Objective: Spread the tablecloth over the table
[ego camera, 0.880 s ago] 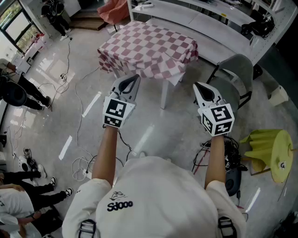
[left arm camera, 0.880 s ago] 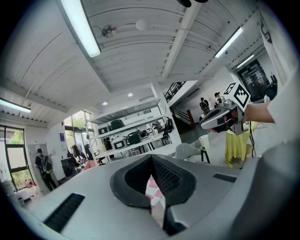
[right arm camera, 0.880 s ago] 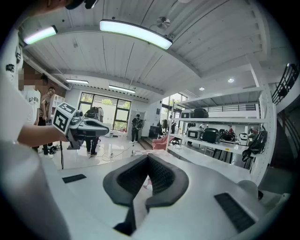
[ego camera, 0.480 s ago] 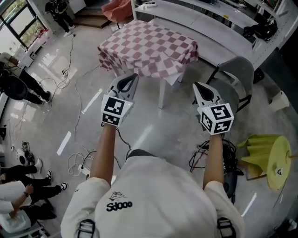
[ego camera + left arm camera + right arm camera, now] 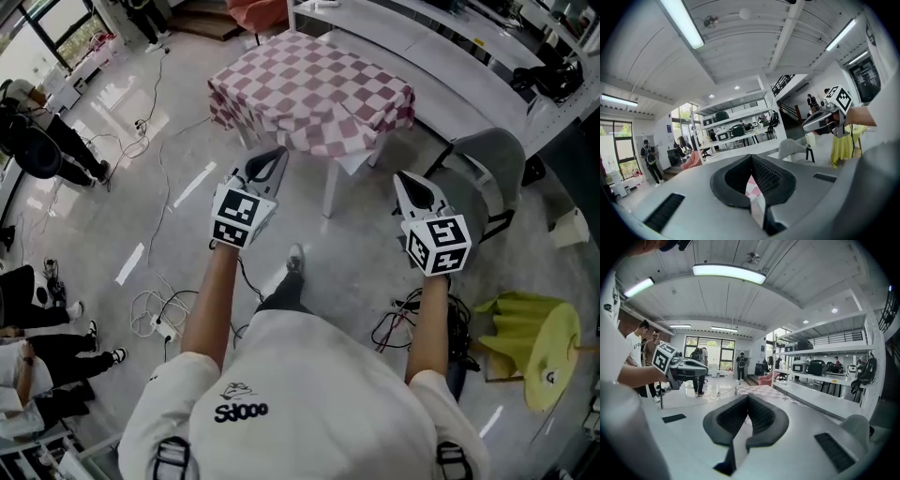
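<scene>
The cloth (image 5: 314,89) lies draped over the surface (image 5: 330,192) ahead of me, its checks covering the top and its hem hanging on every side I can see. My left tongs (image 5: 275,155) are clenched with nothing gripped. From my head their tip points at the cloth's near hem, but I cannot tell whether it touches. Through the gap under the jaws I see a strip of the checks. My right tongs (image 5: 403,178) are clenched and empty too, off the surface's near right corner, beside the chair (image 5: 478,173). Since a moment ago both tongs have kept the same pose and spacing. The surface has slid up and right in my view, and my shoe (image 5: 295,255) has come forward between my arms.
</scene>
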Demonstrator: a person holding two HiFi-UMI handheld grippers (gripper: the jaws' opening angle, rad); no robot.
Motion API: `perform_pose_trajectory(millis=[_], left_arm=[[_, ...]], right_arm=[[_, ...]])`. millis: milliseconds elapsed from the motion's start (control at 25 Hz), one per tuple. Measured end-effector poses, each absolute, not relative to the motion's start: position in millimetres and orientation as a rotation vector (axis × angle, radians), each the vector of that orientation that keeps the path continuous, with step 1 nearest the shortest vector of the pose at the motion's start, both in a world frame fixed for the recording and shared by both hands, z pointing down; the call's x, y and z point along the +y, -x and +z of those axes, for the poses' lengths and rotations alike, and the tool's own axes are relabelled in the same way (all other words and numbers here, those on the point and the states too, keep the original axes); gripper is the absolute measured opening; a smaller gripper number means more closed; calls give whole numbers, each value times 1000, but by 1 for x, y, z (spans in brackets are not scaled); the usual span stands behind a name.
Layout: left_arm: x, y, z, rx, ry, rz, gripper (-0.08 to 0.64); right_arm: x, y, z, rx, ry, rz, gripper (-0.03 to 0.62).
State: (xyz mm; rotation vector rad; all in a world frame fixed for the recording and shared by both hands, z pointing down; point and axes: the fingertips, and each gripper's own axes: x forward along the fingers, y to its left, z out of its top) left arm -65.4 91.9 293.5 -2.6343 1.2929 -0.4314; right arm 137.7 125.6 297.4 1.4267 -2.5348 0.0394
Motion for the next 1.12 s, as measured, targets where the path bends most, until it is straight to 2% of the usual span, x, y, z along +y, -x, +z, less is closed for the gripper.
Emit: perform_pose_trajectory(millis=[720,1120], left_arm=[[-134,70,333,1240,2758,-464,28],[-225,52,371,1130,2872,-501,28]], right_arm=[[-96,-120,314,-2473,-1448,131,23],[-177,-128,351,-2365,-1480,239,23]])
